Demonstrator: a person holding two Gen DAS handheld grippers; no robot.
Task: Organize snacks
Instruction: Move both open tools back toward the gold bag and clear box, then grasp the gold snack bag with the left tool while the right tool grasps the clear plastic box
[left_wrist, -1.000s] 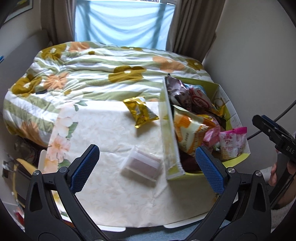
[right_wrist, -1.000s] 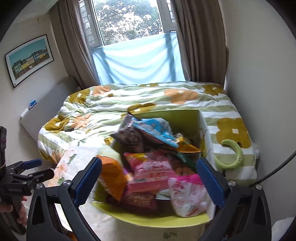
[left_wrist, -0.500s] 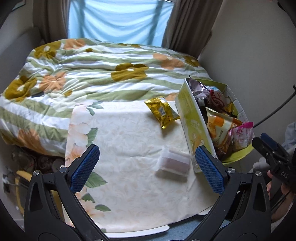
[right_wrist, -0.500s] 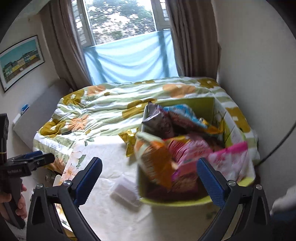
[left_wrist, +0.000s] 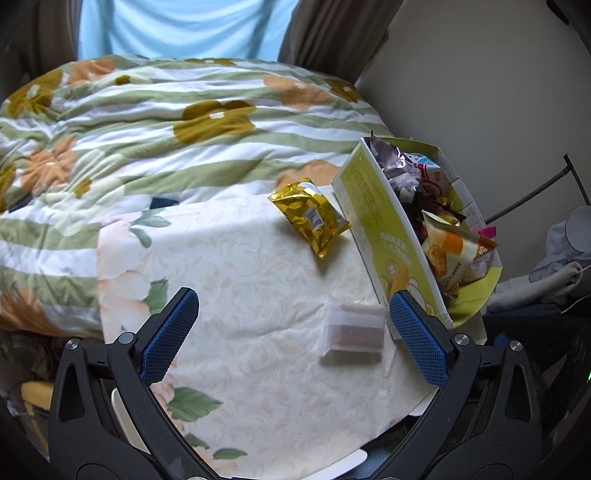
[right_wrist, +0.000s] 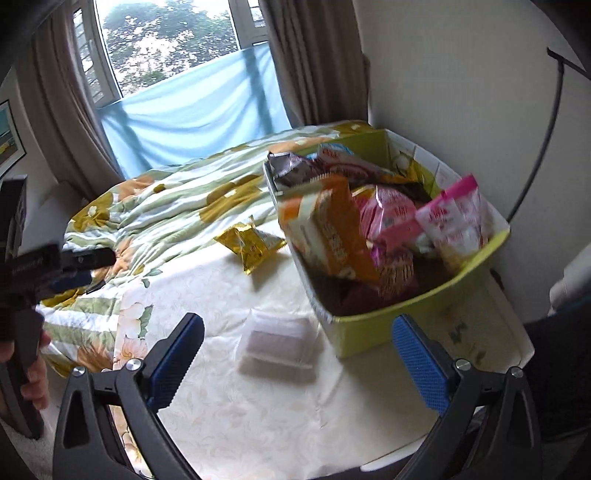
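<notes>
A yellow-green cardboard box (left_wrist: 384, 236) (right_wrist: 373, 332) stuffed with several snack bags stands at the right end of a small table (left_wrist: 229, 295) (right_wrist: 258, 406) covered by a cream floral cloth. On the cloth lie a gold foil snack pack (left_wrist: 310, 216) (right_wrist: 251, 243) and a clear plastic tub (left_wrist: 352, 330) (right_wrist: 277, 345) with something purple inside. My left gripper (left_wrist: 291, 338) hovers open over the table's near edge, the tub just inside its right finger. My right gripper (right_wrist: 295, 360) is open too, nothing between its fingers, the tub a little beyond them.
A bed with a green-striped flower quilt (left_wrist: 147, 122) (right_wrist: 177, 192) lies behind the table, under a window with brown curtains (right_wrist: 314, 62). A wall (left_wrist: 480, 92) stands close to the box's right side. A hand holds the left gripper's handle (right_wrist: 18, 314) at the left.
Both cameras have swung left and pulled back, so the box slid to the right of each view. The tub and gold pack now lie nearer mid-frame. Nothing was grasped.
</notes>
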